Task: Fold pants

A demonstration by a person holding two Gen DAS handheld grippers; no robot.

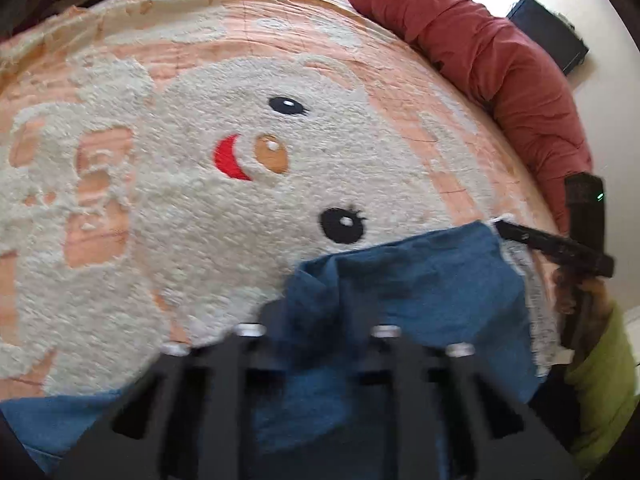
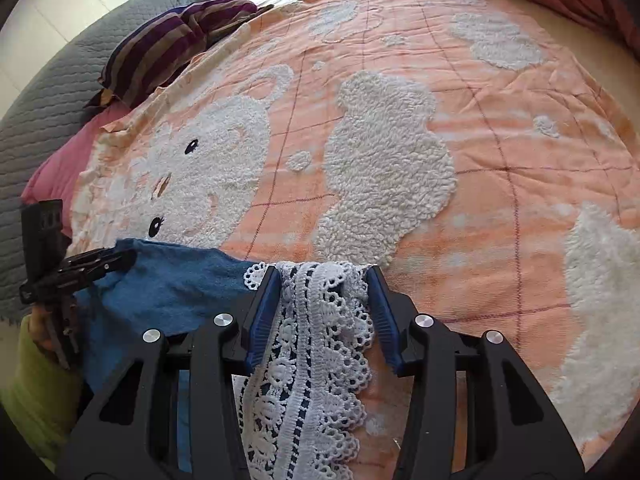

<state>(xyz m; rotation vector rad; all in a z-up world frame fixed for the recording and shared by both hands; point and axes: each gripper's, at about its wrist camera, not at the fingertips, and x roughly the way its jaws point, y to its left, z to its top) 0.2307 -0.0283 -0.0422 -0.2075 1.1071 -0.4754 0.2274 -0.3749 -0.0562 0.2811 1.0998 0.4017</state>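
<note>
Blue pants (image 1: 420,280) with a white lace hem (image 2: 316,340) lie at the near edge of a peach blanket. In the left wrist view, bunched blue cloth covers the tips of my left gripper (image 1: 316,320). The right wrist view shows that left gripper (image 2: 128,258) from the side, shut on the blue edge (image 2: 172,280). My right gripper (image 2: 324,276) has its blue pads (image 2: 264,312) on either side of the gathered lace, pressing on it. In the left wrist view the right gripper (image 1: 505,227) pinches the cloth's far corner beside the lace (image 1: 536,304).
The peach blanket (image 2: 480,140) with white fleece animal shapes (image 1: 240,220) covers the bed. A rolled red duvet (image 1: 500,60) lines one side. A striped pillow (image 2: 172,48) and a grey quilt (image 2: 48,92) lie at the other. The person's green sleeve (image 1: 600,392) shows behind the grippers.
</note>
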